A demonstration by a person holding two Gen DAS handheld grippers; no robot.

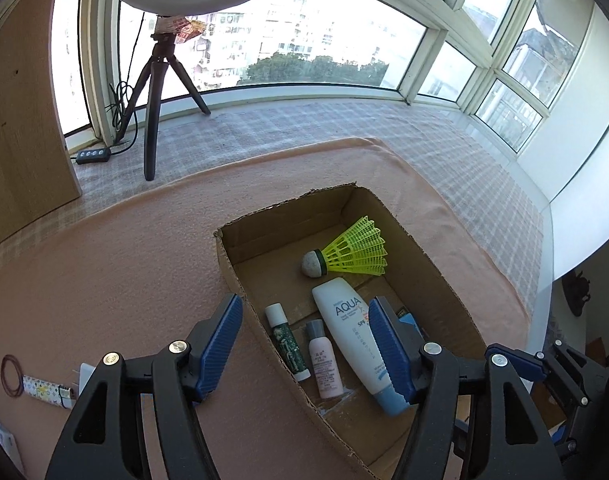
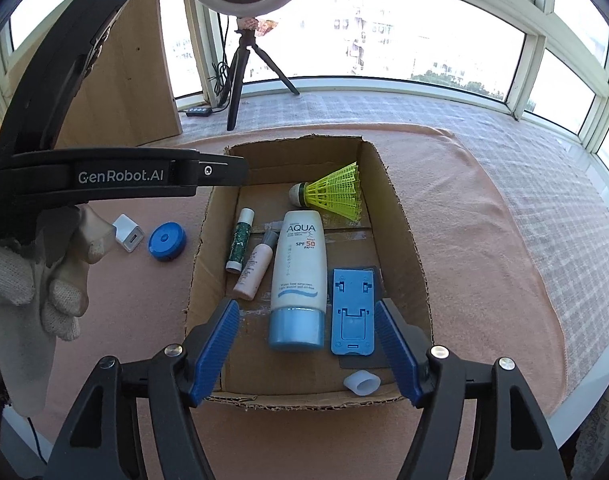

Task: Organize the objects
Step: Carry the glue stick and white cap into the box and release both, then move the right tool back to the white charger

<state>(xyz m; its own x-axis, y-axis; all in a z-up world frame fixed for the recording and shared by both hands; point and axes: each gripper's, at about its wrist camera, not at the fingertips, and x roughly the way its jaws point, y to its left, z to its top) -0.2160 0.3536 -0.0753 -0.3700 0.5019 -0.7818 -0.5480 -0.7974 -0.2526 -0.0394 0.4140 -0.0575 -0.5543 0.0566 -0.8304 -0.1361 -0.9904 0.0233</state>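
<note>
An open cardboard box [image 2: 400, 216] [image 1: 228, 256] on a pink cloth holds a yellow shuttlecock [image 2: 332, 194] [image 1: 352, 254], a white AQUA sunscreen bottle [image 2: 300, 272] [image 1: 356, 336], a small pink bottle [image 2: 254, 266] [image 1: 324, 364], a green tube [image 2: 238, 240] [image 1: 288, 344], a blue plastic stand [image 2: 354, 310] and a small white cap [image 2: 361, 383]. My left gripper [image 1: 308, 352] is open and empty above the box's left wall. My right gripper [image 2: 308, 352] is open and empty above the box's near end.
Left of the box lie a white charger [image 2: 128, 233] and a round blue tape measure [image 2: 167, 241]. A patterned lighter [image 1: 44, 390] and rubber bands [image 1: 11, 376] lie at the far left. A ring-light tripod [image 1: 156, 92] and a wooden board [image 1: 20, 112] stand at the back.
</note>
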